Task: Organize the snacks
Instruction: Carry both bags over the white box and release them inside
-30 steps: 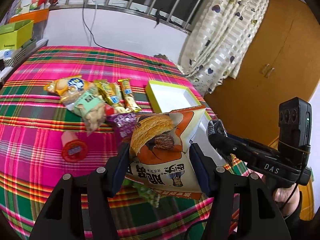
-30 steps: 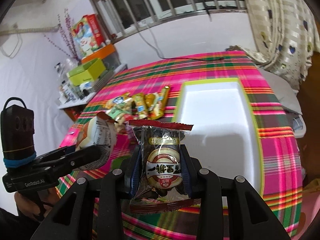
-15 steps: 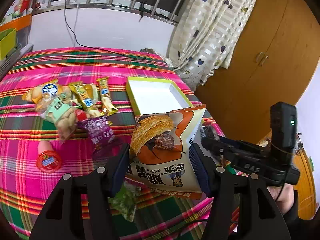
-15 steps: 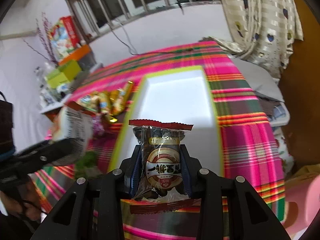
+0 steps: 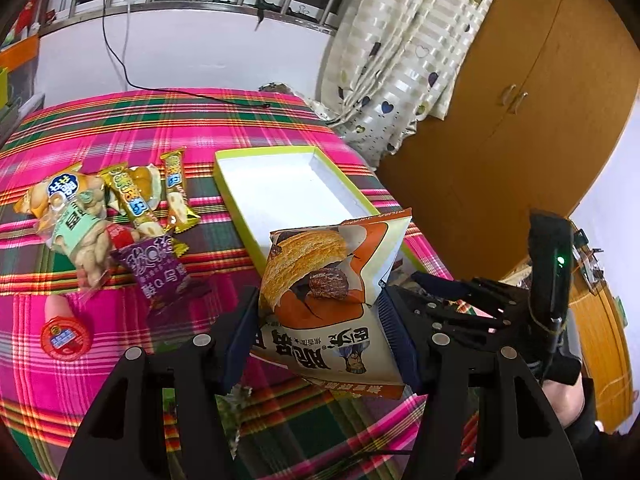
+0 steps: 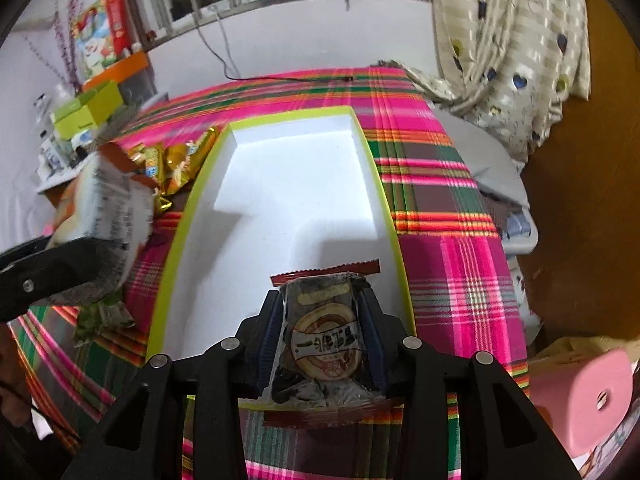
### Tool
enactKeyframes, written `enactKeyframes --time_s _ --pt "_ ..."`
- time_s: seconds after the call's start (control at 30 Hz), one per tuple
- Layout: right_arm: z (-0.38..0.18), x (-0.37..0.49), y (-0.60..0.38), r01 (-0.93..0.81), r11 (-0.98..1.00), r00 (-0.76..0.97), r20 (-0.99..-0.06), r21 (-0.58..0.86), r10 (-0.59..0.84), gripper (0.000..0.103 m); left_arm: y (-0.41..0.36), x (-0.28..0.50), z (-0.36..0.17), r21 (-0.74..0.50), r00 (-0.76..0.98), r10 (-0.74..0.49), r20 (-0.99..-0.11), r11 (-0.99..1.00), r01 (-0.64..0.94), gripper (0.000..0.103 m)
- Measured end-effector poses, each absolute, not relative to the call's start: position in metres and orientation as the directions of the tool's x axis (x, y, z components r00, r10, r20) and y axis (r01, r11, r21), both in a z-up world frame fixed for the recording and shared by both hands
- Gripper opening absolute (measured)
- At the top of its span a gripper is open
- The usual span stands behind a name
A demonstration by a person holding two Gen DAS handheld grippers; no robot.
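My left gripper [image 5: 320, 320] is shut on an orange-and-white pastry packet [image 5: 336, 292], held above the table near the box's near left side; the packet also shows in the right wrist view [image 6: 108, 204]. My right gripper [image 6: 322, 320] is shut on a dark clear-wrapped round cake packet [image 6: 324, 340], held over the near end of the empty white box with a lime-green rim [image 6: 296, 200]. The box also shows in the left wrist view [image 5: 280, 184]. The right gripper shows at the right of the left wrist view [image 5: 460, 300].
Several snack packets [image 5: 120, 200] lie left of the box on the pink plaid cloth [image 5: 120, 128], with a purple packet [image 5: 164, 268] and a red-lidded cup [image 5: 64, 334]. A green packet [image 6: 100, 316] lies by the box. A wooden wardrobe [image 5: 520, 120], curtain and pink stool [image 6: 580, 392] stand to the right.
Both grippers have moved toward the box with their packets. The right gripper now hovers over the box's near end; the left packet has come closer to the box's left side.
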State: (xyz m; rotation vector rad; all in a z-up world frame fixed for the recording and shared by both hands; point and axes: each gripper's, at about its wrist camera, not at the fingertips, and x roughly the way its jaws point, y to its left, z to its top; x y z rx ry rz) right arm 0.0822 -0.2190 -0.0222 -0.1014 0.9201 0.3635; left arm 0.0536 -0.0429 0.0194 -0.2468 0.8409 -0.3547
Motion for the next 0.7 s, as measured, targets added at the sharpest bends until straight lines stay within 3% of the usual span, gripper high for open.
enactKeyframes --time_s 0.07,0.4,0.7 --pt "-0.025 0.082 -0.220 -0.347 0.937 0.559 -0.796 0.032 0.233 0.035 -0.046 0.056 0.018 -0.351 0.607 -0.403 -0.685 0.913 0.211 0.061" --pt "0.012 0.071 -0.253 -0.293 0.947 0.660 -0.689 0.130 0.298 0.035 -0.071 0.067 0.008 -0.333 0.556 -0.416 -0.719 0.909 0.249 0.061" --pt "0.007 0.071 -0.271 -0.254 0.954 0.653 -0.699 0.163 0.293 0.035 -0.105 0.078 -0.006 -0.219 0.517 -0.354 -0.779 0.927 0.305 0.064"
